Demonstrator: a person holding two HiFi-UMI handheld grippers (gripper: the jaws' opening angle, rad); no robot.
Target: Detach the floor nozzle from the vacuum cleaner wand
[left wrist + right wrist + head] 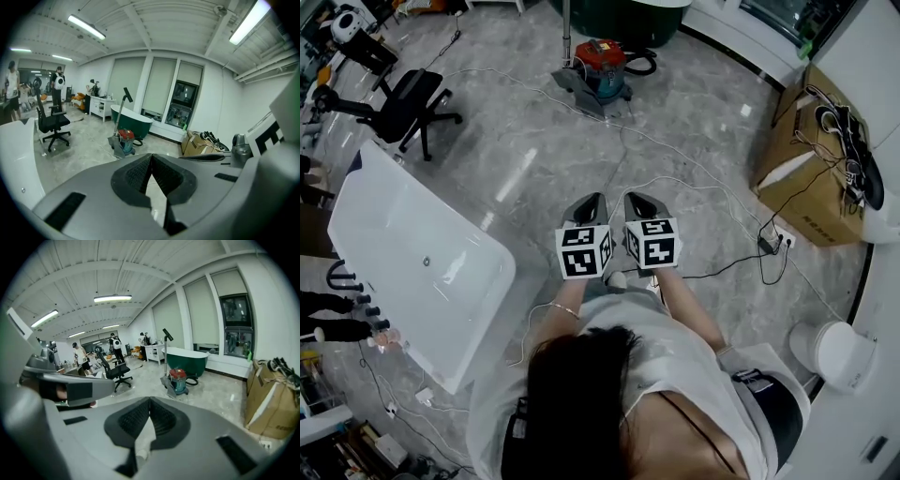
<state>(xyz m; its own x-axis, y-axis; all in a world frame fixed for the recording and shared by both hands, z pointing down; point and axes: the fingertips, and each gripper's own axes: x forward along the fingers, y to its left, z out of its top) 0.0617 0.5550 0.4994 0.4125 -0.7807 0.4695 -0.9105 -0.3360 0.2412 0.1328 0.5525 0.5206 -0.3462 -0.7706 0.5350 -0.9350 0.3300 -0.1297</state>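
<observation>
The vacuum cleaner point(602, 64), a red and teal canister, stands on the marble floor well ahead of me. Its grey floor nozzle point(581, 94) rests on the floor beside it, with the wand point(566, 37) rising from it. The canister point(125, 139) and wand point(121, 112) show small in the left gripper view; the canister point(178, 379) and nozzle point(167, 382) show in the right gripper view. My left gripper point(586, 202) and right gripper point(642, 200) are held side by side, far short of the vacuum. Both are shut with nothing between the fingers.
A white bathtub point(422, 267) lies at the left and a green bathtub point(623, 19) stands behind the vacuum. A black office chair point(412, 108) is at far left. A cardboard box point(811, 173) sits at right. Cables point(712, 192) and a power strip point(767, 242) cross the floor.
</observation>
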